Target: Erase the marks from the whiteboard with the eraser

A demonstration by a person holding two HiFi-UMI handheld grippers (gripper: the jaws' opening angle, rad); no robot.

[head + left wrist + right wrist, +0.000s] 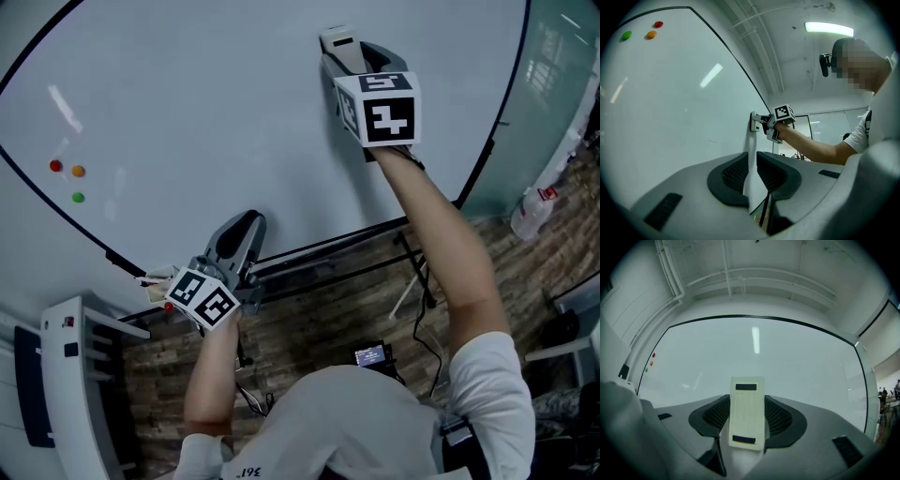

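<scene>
Head view: a brown plank-patterned floor (309,319) is recorded underfoot. A white slatted rack (70,375) is set at lower left, and a greenish glass panel (553,75) is seen at upper right.

Overhead, a pale ceiling (764,254) is crossed by white pipes (740,272). One long strip light (828,28) is lit. Framed glazed partitions (832,127) are noted far back.

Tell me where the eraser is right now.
The eraser is clamped in the right hand-held gripper, flat against the whiteboard, toward the board's upper right in the head view, far from the three coloured dots at its left.
</scene>
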